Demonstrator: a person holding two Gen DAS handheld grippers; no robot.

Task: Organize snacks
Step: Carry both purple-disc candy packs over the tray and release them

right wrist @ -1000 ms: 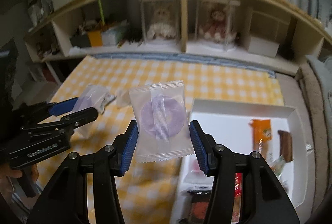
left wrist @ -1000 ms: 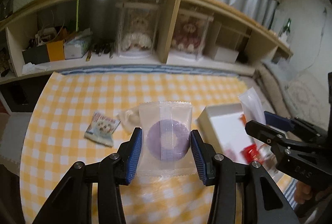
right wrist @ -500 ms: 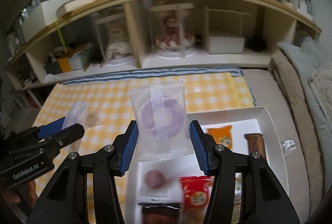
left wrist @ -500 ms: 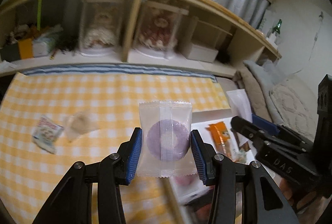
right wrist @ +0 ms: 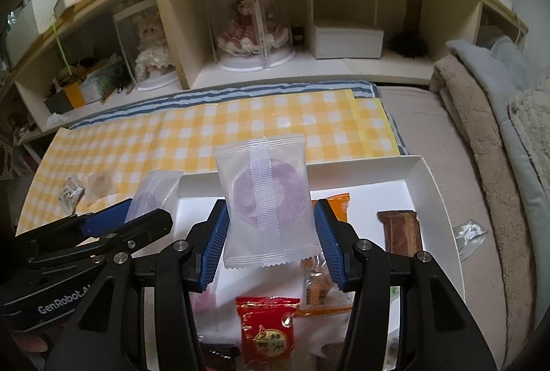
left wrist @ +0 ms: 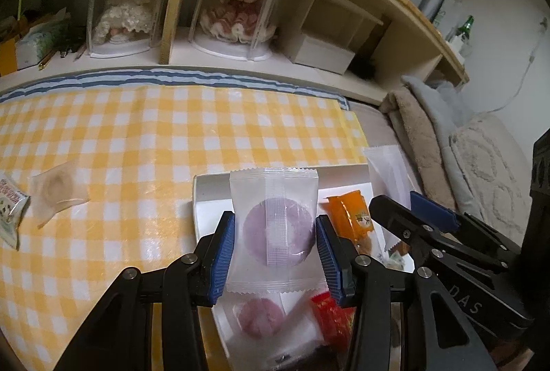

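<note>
My left gripper (left wrist: pixel 275 254) is shut on a clear packet with a purple round snack (left wrist: pixel 275 230), held above the white tray (left wrist: pixel 213 185). My right gripper (right wrist: pixel 270 242) is shut on a like purple snack packet (right wrist: pixel 266 199) above the same tray (right wrist: pixel 422 175). The tray holds an orange packet (left wrist: pixel 350 216), a red packet (right wrist: pixel 268 326), a brown bar (right wrist: pixel 400 232) and a pink round snack (left wrist: pixel 259 316). The right gripper shows at the right of the left wrist view (left wrist: pixel 405 209). The left gripper shows at the left of the right wrist view (right wrist: pixel 144 216).
Two loose snacks lie on the yellow checked cloth (left wrist: pixel 137 144) to the left: a clear packet (left wrist: pixel 56 190) and a printed packet (left wrist: pixel 10 209). A shelf unit with two cased dolls (left wrist: pixel 237 10) stands behind. Folded blankets (right wrist: pixel 481 116) lie to the right.
Both grippers have moved right with their purple packets, from over the checked cloth to over the white tray. The loose snacks have slid to the left of view.
</note>
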